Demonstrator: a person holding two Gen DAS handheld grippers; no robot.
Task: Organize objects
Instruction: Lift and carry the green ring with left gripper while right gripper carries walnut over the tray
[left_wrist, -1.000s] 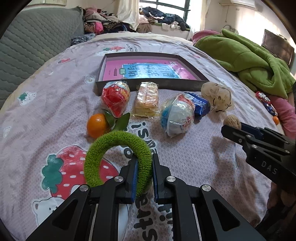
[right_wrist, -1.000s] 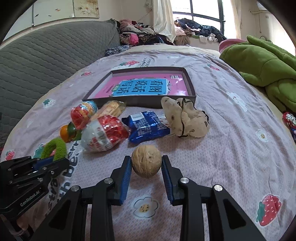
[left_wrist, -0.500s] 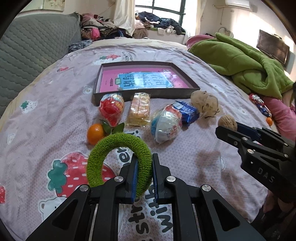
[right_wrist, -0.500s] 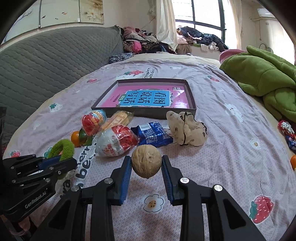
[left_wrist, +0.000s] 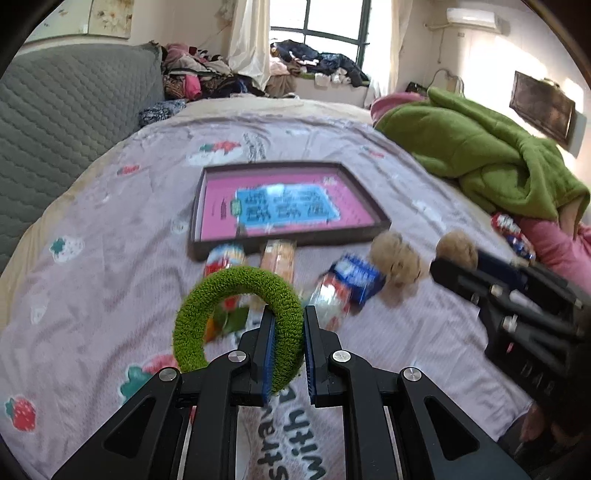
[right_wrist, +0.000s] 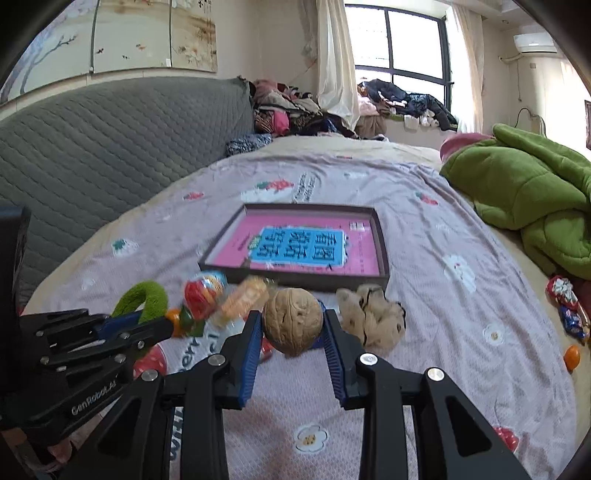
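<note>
The left gripper (left_wrist: 287, 325) is pinching one side of the fuzzy green ring (left_wrist: 236, 317) between its blue pads, the rest of the loop standing up and leaning out to its left, above the bedspread (left_wrist: 110, 258). The right gripper (right_wrist: 291, 325) is clamping the walnut (right_wrist: 291, 320) squarely between its fingertips, lifted clear of the cover. Beyond both, the snack packets are lying in a row along the near edge of the dark tray (right_wrist: 380, 236), which is sitting mid-bed with the pink booklet (right_wrist: 299, 247) inside.
</note>
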